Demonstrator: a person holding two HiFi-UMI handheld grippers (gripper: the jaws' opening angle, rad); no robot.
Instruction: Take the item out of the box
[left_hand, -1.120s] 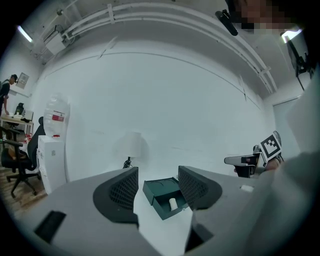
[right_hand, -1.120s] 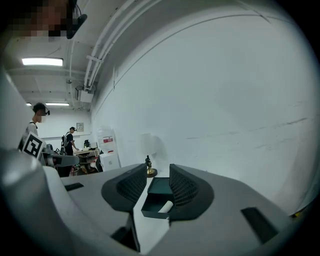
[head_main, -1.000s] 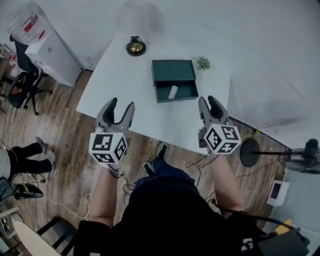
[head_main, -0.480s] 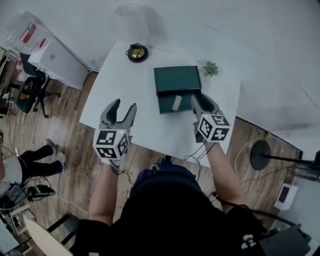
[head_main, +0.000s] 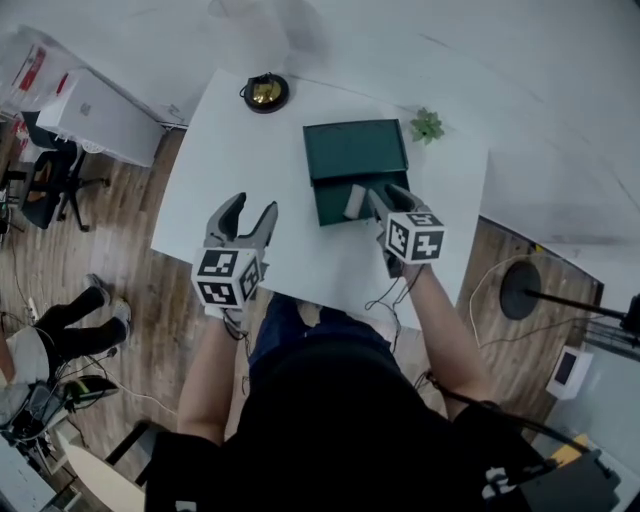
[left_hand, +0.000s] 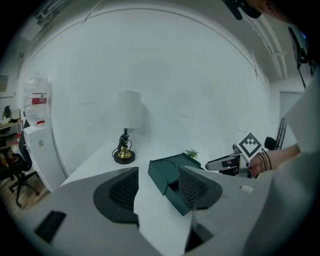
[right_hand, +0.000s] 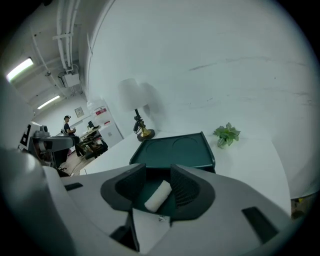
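The right gripper (head_main: 370, 197) has dropped to the green box (head_main: 355, 150), its open jaws now straddling the white roll (right_hand: 158, 194), ready to close; the left gripper (head_main: 251, 211) waits open, empty.

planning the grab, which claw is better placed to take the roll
Right. The right claw is at the open box, jaws just opened wider, roll lined up between them. The left claw hangs over the table, short of it.
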